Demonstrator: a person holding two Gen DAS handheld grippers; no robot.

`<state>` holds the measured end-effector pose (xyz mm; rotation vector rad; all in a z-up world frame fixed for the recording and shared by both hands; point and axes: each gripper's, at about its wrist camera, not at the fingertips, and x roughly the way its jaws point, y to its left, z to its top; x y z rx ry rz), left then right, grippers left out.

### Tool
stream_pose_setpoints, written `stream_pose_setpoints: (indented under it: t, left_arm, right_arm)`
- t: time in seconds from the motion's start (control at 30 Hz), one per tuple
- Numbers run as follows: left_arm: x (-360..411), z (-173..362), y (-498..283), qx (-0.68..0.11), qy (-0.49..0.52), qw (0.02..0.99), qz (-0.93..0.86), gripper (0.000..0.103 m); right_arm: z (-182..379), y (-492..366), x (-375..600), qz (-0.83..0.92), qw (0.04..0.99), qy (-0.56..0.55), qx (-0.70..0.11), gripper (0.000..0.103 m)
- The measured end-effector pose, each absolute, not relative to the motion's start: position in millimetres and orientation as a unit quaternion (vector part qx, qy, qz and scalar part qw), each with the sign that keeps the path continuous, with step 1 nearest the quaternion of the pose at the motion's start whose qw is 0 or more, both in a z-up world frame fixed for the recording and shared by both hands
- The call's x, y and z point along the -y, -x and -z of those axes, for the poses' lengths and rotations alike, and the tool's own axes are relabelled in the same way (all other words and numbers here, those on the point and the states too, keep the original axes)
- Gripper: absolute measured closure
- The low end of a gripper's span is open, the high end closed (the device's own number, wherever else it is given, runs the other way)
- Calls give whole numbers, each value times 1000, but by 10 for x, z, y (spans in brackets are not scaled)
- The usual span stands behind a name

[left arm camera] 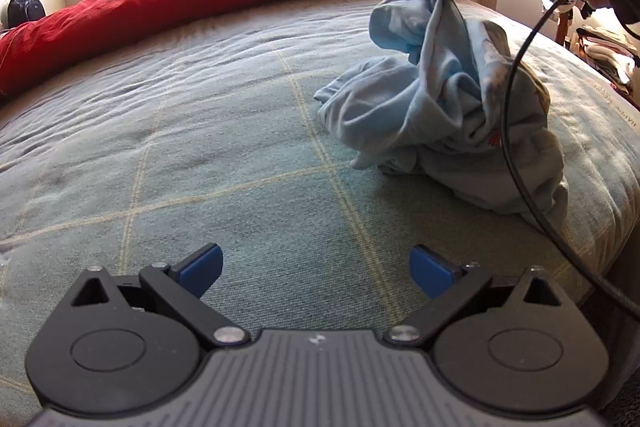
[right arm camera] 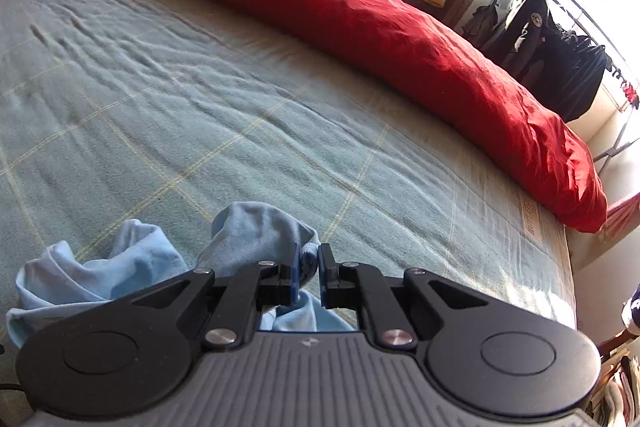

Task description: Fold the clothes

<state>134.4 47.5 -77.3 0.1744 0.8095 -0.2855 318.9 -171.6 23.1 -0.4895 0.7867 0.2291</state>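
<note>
My left wrist camera looks low across the bed (left arm camera: 180, 131) toward its far edge; my right one looks close over its surface. Both share the red duvet (right arm camera: 380, 27).

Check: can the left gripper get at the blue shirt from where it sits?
Probably yes. The left gripper is open with bare bedspread between it and the blue shirt. The right gripper, shut on the shirt's top edge, and its dangling cable crowd one side only.
</note>
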Motion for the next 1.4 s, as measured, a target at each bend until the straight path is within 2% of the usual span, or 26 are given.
stream_pose_setpoints:
  t: [0.23, 0.37, 0.47, 0.63, 1.0, 1.13, 1.17, 1.2, 1.23, 1.4]
  left_arm:
    - [-472, 740, -1506, -383, -83, 909, 138, 5]
    - [-418, 672, -1706, -368, -97, 913, 148, 17]
    - [-326, 626, -1863, -360, -111, 913, 158, 20]
    - [-147, 602, -2021, -350, -141, 909, 176, 28]
    - [-356, 471, -1970, -379, -128, 899, 178, 29]
    - [-615, 352, -2026, -395, -77, 898, 176, 29]
    - [-657, 317, -2070, -397, -67, 899, 171, 33]
    - [-688, 288, -2126, -398, -54, 900, 171, 45]
    - [-703, 266, -2196, -400, -36, 898, 179, 48]
    - [-618, 285, -2600, -412, 58, 879, 234, 50]
  right_arm:
    - [-203, -3627, 2052, -48, 893, 230, -384, 93]
    - [-134, -3840, 2255, -9, 890, 237, -390, 93]
    - [-54, -3959, 2421, 24, 885, 248, -394, 92]
    - [11, -3971, 2640, -2, 886, 202, -417, 91]
    - [-394, -3229, 2648, -122, 901, 114, -401, 63]
    - [-336, -2852, 2550, -160, 897, 109, -397, 61]
    - [-314, -2763, 2521, -170, 896, 108, -396, 61]
    - [-291, -2678, 2493, -180, 895, 107, -395, 60]
    - [-264, -2616, 2466, -187, 894, 105, -394, 59]
    - [-103, -2400, 2342, -209, 889, 94, -396, 56]
